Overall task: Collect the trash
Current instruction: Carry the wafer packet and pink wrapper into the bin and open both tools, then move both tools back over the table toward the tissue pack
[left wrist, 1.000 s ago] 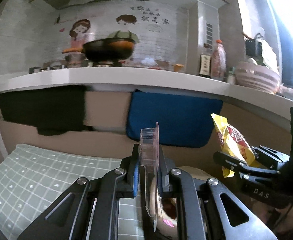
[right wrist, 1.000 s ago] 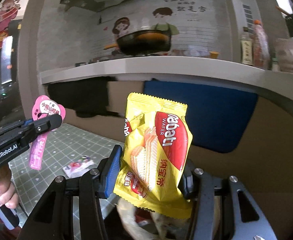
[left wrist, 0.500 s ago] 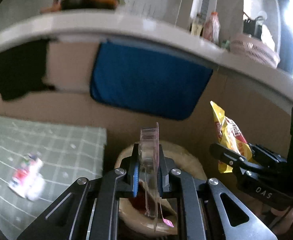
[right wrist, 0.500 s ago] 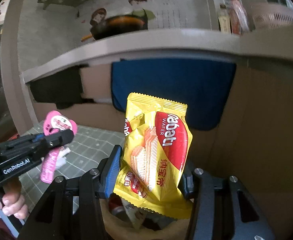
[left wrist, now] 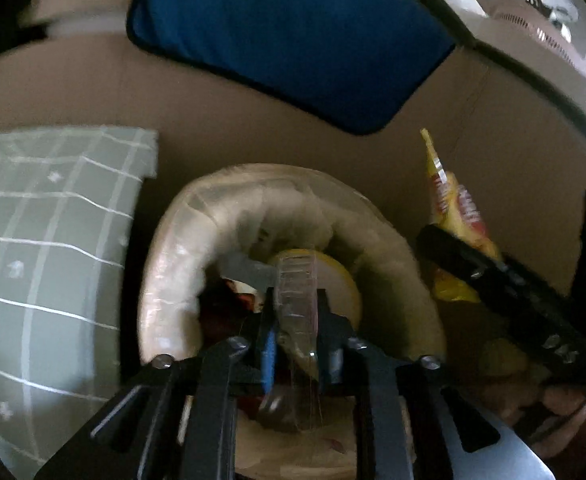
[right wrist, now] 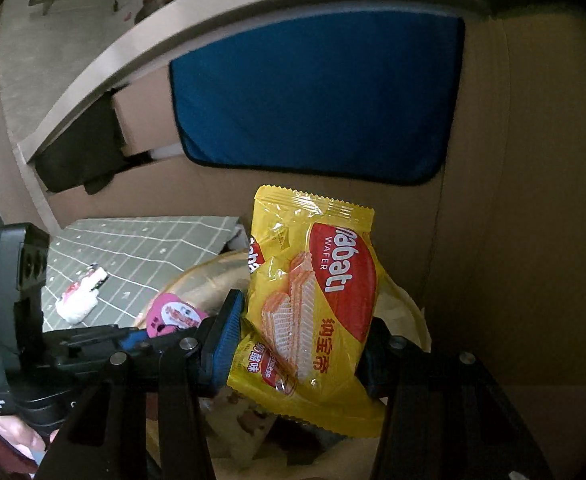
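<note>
Left gripper (left wrist: 295, 334) pinches a clear plastic blister pack (left wrist: 297, 300) edge-on, directly over the bag-lined trash bin (left wrist: 173, 264). Right gripper (right wrist: 299, 344) clamps a yellow wafer packet (right wrist: 317, 292) upright, just beside the left, above the bin rim. A small white-pink wrapper (right wrist: 81, 294) lies on the green checked mat (right wrist: 141, 240)

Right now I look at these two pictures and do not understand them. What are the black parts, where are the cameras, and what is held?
No robot: a person holds two hand grippers, each with a camera looking along its fingers. The left gripper grips a clear plastic package with a pink label, over the lined trash bin. The right gripper grips a yellow wafer bag above the same bin. On the green checked mat lies one small white and pink wrapper.
</note>
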